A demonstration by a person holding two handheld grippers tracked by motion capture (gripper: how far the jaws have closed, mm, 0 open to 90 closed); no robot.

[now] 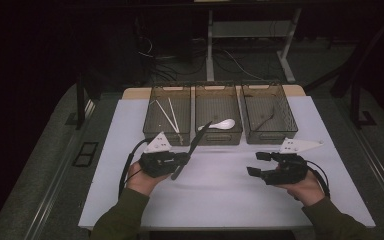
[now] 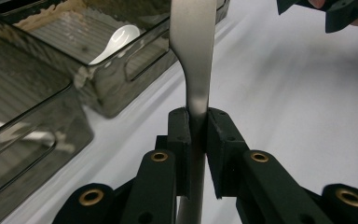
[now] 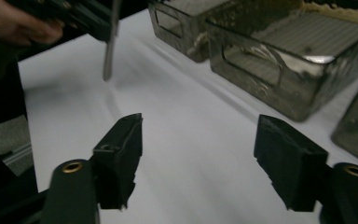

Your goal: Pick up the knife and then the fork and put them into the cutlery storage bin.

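My left gripper (image 1: pixel 185 159) is shut on a long flat metal utensil (image 1: pixel 197 140). The utensil slants up toward the middle bin (image 1: pixel 219 86), and its lower end hangs below the jaws. In the left gripper view the pads (image 2: pixel 182 135) pinch the narrow neck of the utensil (image 2: pixel 193 46), which widens above them. My right gripper (image 1: pixel 254 164) hovers over the white mat at the right, open, and points left. The right gripper view shows its jaws (image 3: pixel 200 126) wide apart with bare mat between them, and the utensil (image 3: pixel 109 51) hanging at the upper left.
Three clear bins stand in a row at the back of the white mat (image 1: pixel 220 195). The left bin (image 1: pixel 167 88) holds white chopsticks (image 1: pixel 167 114), the middle one a white spoon (image 1: pixel 222 124), the right bin (image 1: pixel 270 85) a dark thin item (image 1: pixel 266 120).
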